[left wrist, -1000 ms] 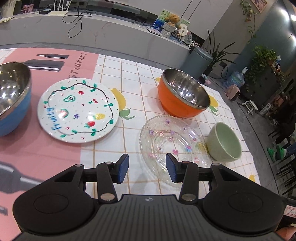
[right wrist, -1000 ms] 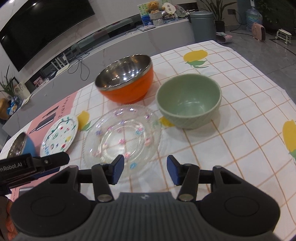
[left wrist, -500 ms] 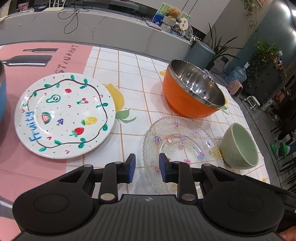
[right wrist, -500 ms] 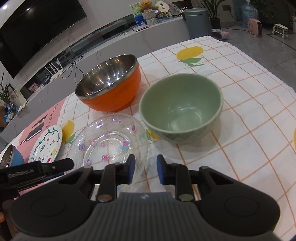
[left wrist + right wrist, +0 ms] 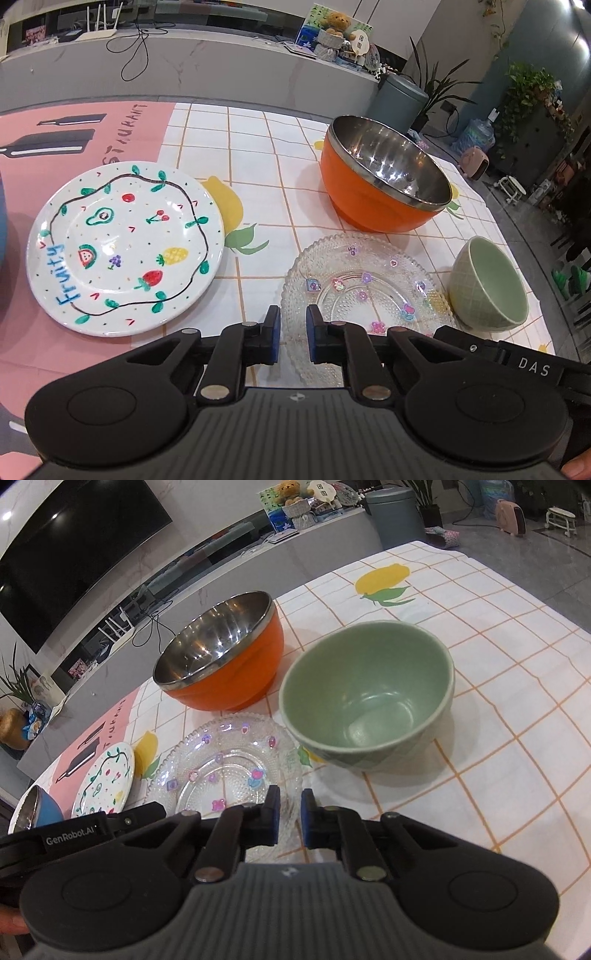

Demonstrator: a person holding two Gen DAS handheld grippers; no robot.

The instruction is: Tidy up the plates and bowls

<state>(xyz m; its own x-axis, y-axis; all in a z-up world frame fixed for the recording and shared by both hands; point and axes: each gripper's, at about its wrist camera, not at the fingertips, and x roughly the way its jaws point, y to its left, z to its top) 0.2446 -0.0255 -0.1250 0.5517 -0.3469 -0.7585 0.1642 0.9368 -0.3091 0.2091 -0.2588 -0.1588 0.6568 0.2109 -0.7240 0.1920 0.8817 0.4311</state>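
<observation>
- We see our left gripper point(image 5: 293, 334) low and level over the bench, jaws nearly closed around the glass plate point(image 5: 365, 291) rim, gripping nothing yet
- Our right gripper point(image 5: 290, 818) mirrors it, jaws narrowed at that plate's point(image 5: 229, 771) near edge; green bowl point(image 5: 367, 698) just ahead-right

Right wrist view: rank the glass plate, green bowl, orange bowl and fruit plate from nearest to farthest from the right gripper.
1. Glass plate: directly ahead of the right gripper, its rim at the jaws.
2. Green bowl: ahead, to the right.
3. Orange bowl: farther back, left of the green bowl.
4. Fruit plate: far left, on the pink mat.
</observation>
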